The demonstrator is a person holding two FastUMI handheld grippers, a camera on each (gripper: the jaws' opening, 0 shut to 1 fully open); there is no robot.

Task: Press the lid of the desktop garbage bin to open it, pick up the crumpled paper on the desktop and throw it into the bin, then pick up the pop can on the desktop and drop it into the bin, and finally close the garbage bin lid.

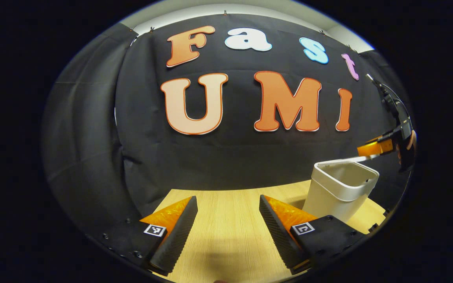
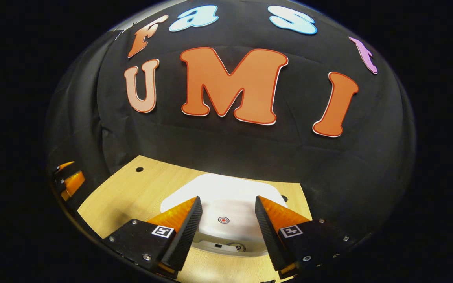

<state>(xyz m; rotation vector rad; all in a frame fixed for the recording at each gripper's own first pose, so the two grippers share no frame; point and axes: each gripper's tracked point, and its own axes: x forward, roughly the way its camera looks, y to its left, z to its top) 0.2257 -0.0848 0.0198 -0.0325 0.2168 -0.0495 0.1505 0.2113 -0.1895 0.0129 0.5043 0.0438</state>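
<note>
The white garbage bin stands on the wooden table to the right of my left gripper, which is open and holds nothing. The bin's lid shows edge-on, lifted a little above the rim, with the bin's inside visible under it. The right gripper rests on or just over the lid's far end. In the right gripper view I look down on the lid, which bears a red ring mark. My right gripper is open above it, one finger on each side of the mark.
The light wooden table runs to the black cloth wall behind. Two small holes sit in the tabletop near the bin. The left gripper shows at the far left edge of the right gripper view.
</note>
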